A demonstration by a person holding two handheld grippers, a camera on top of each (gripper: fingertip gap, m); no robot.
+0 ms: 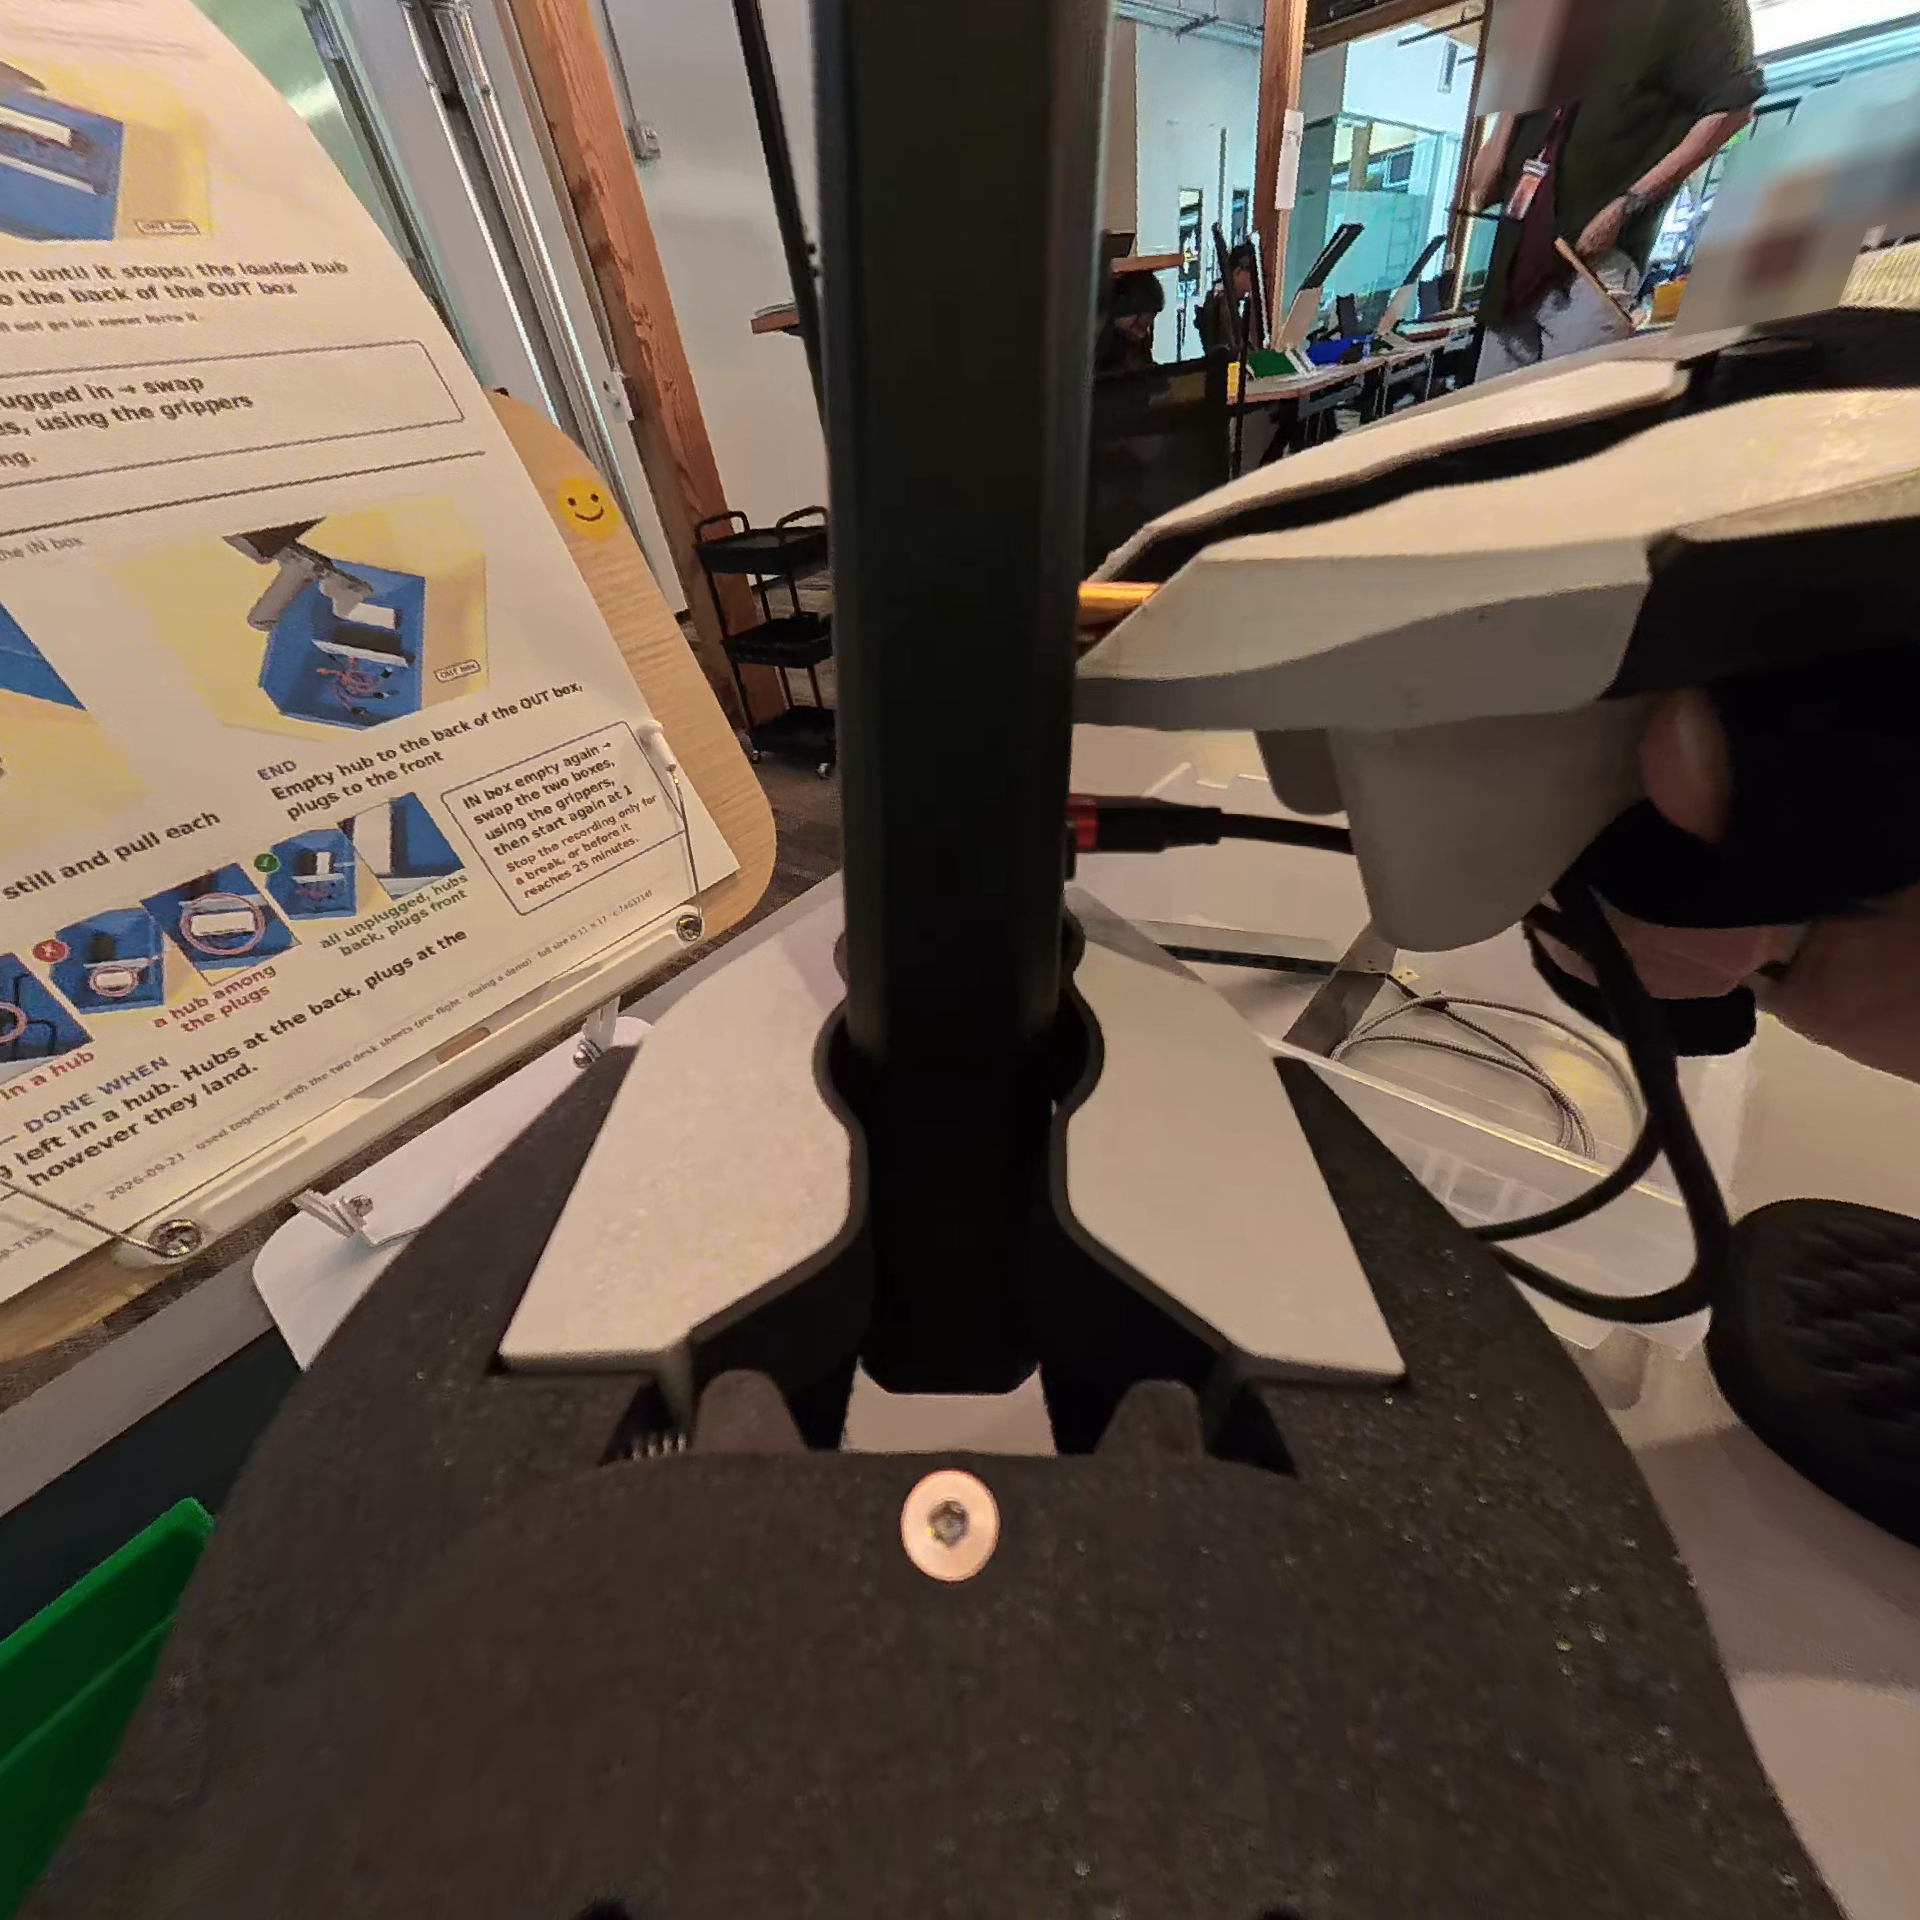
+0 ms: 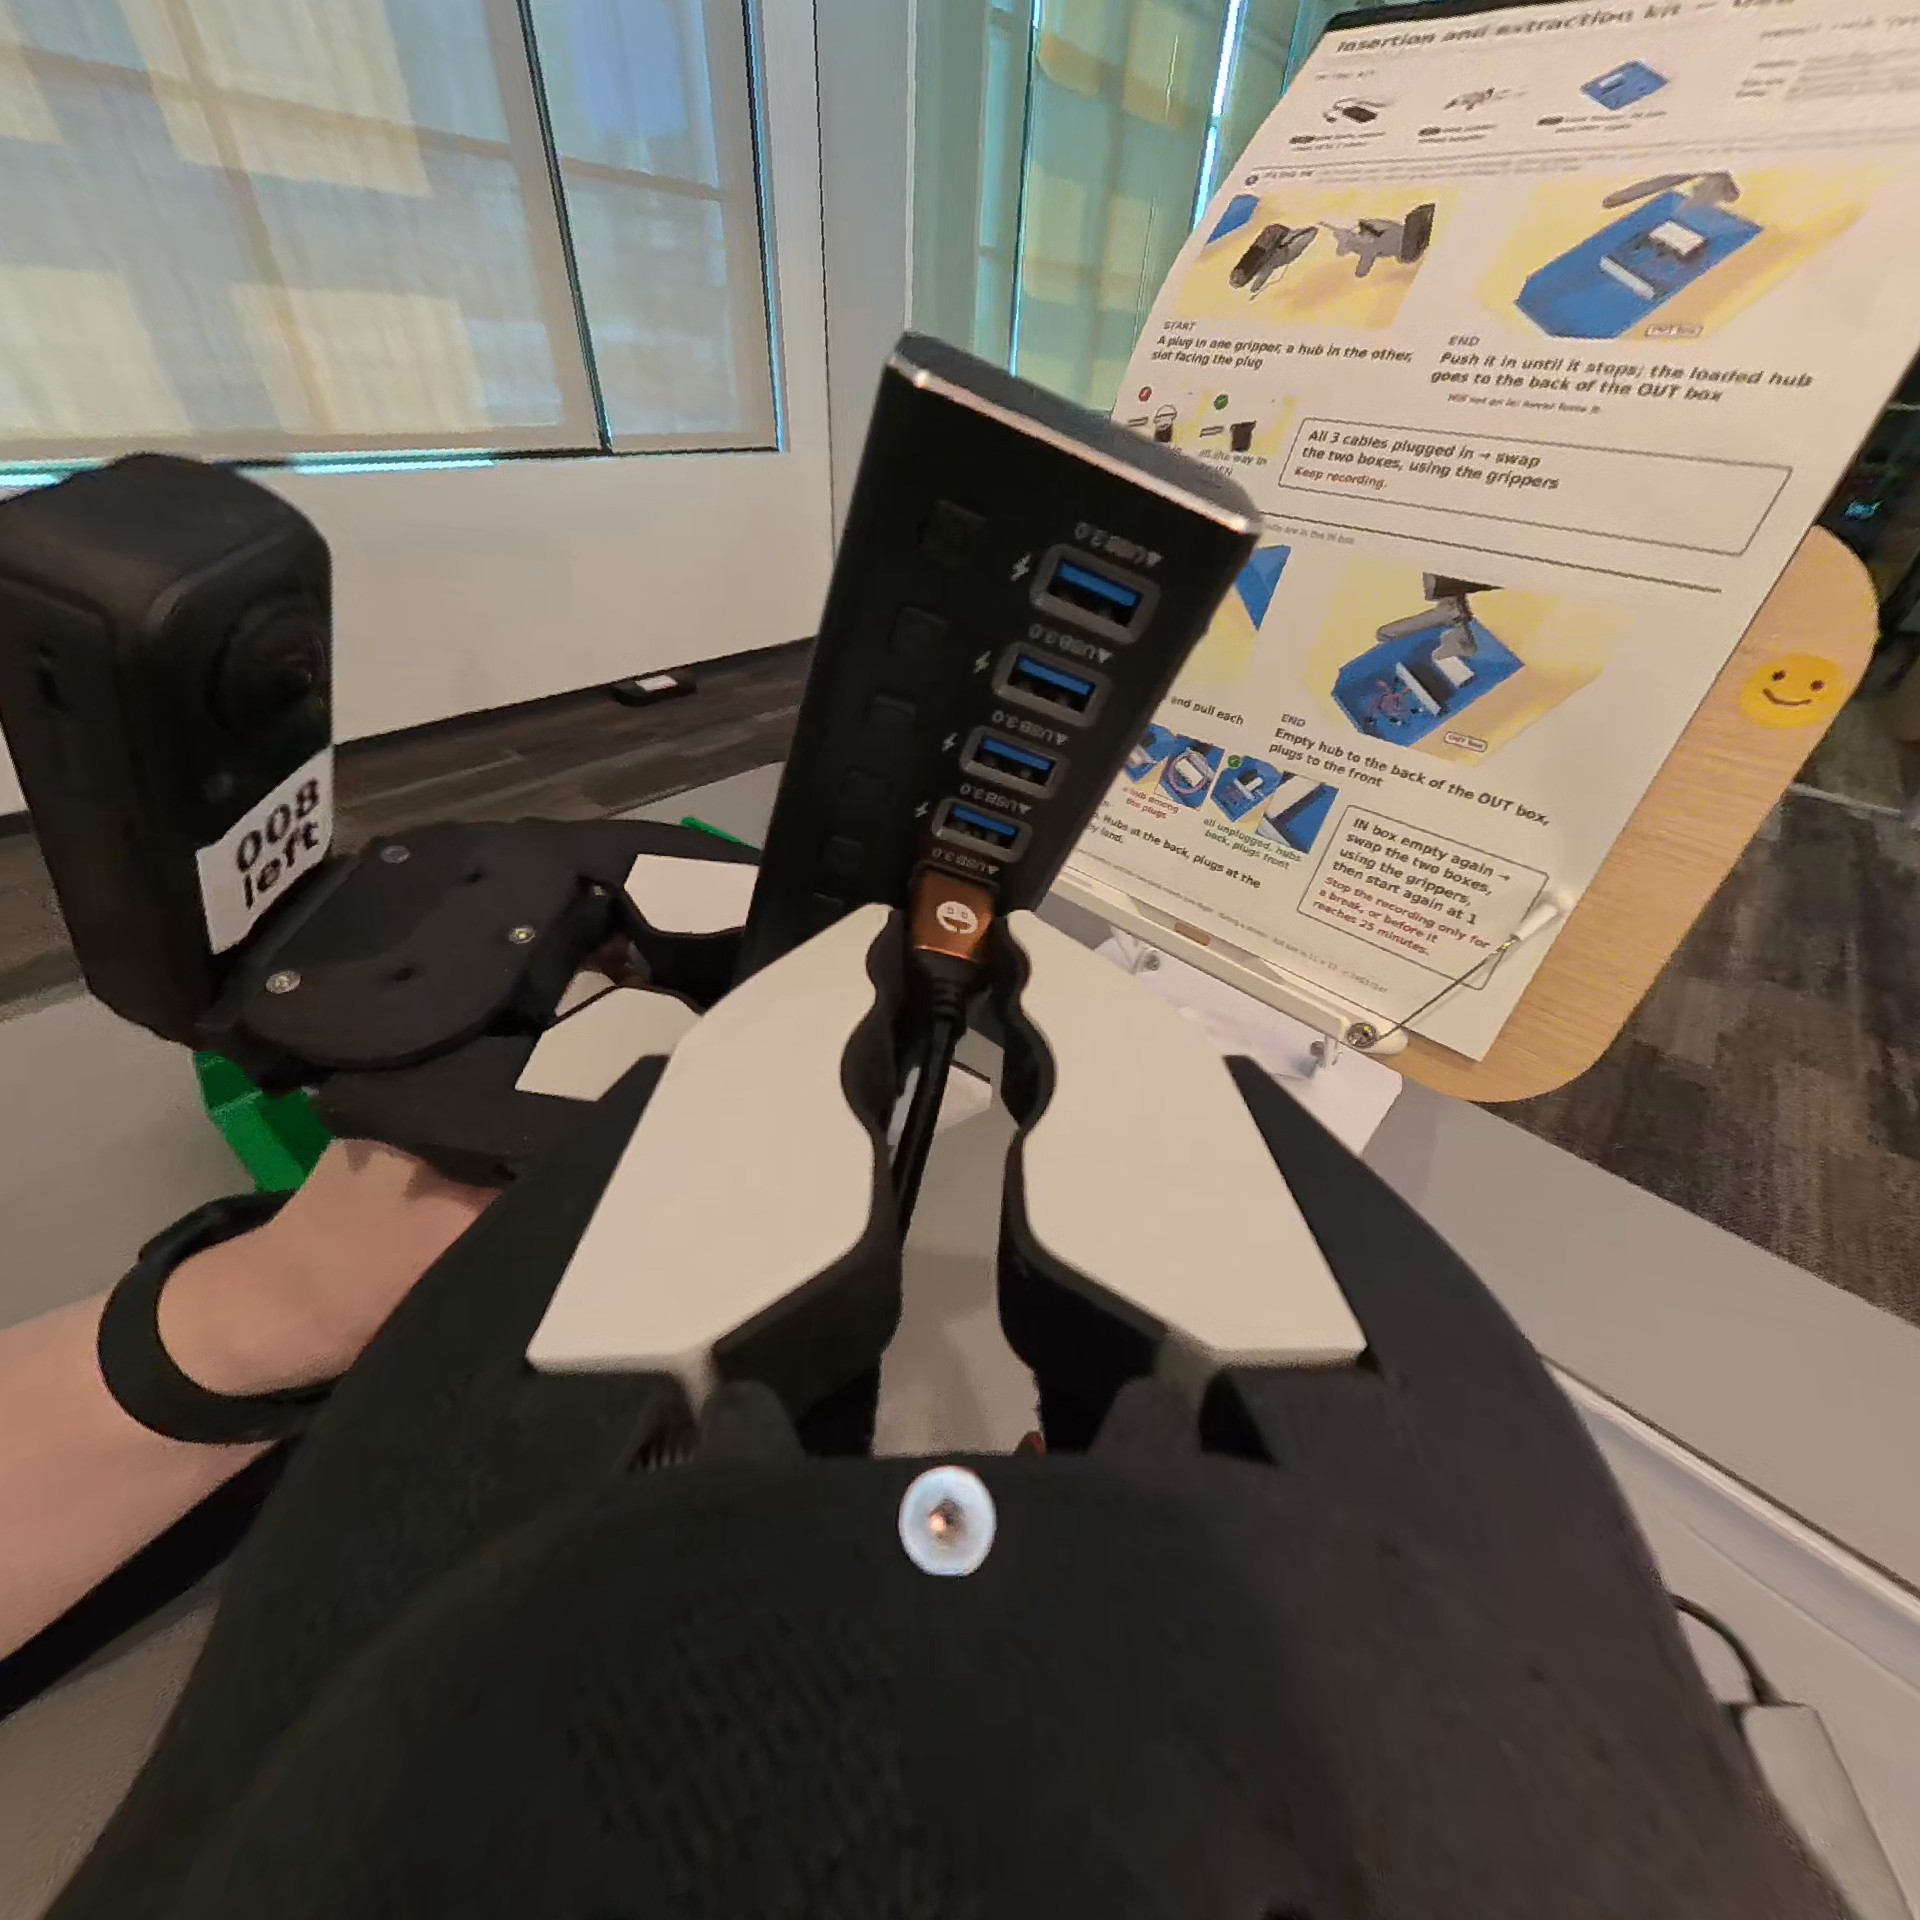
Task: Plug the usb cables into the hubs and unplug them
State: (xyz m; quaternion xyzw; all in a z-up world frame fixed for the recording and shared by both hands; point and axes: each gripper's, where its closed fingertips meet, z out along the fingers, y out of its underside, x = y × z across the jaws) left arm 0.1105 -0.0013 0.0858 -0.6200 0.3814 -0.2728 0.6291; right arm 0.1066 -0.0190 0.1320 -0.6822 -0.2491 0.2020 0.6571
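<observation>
My left gripper (image 1: 956, 1029) is shut on a black USB hub (image 1: 956, 623) and holds it upright; it also shows in the right wrist view (image 2: 665, 956). The hub (image 2: 997, 665) faces the right wrist camera with several blue ports free. My right gripper (image 2: 948, 935) is shut on an orange plug (image 2: 951, 920) with a black cable. The plug's front end sits in the hub's lowest visible port, with no metal showing. In the left wrist view the right gripper (image 1: 1112, 634) comes in from the right. A red plug (image 1: 1101, 826) touches the hub's side below it; I cannot tell if it is inserted.
An instruction sheet on a wooden stand (image 1: 343, 727) stands behind the hub, also in the right wrist view (image 2: 1507, 582). A clear tray (image 1: 1496, 1164) with a braided cable (image 1: 1507, 1049) lies on the white table. A green part (image 1: 83, 1683) is at the lower left. A person (image 1: 1600, 177) stands far off. About 5 cm separates my left fingertips from my right.
</observation>
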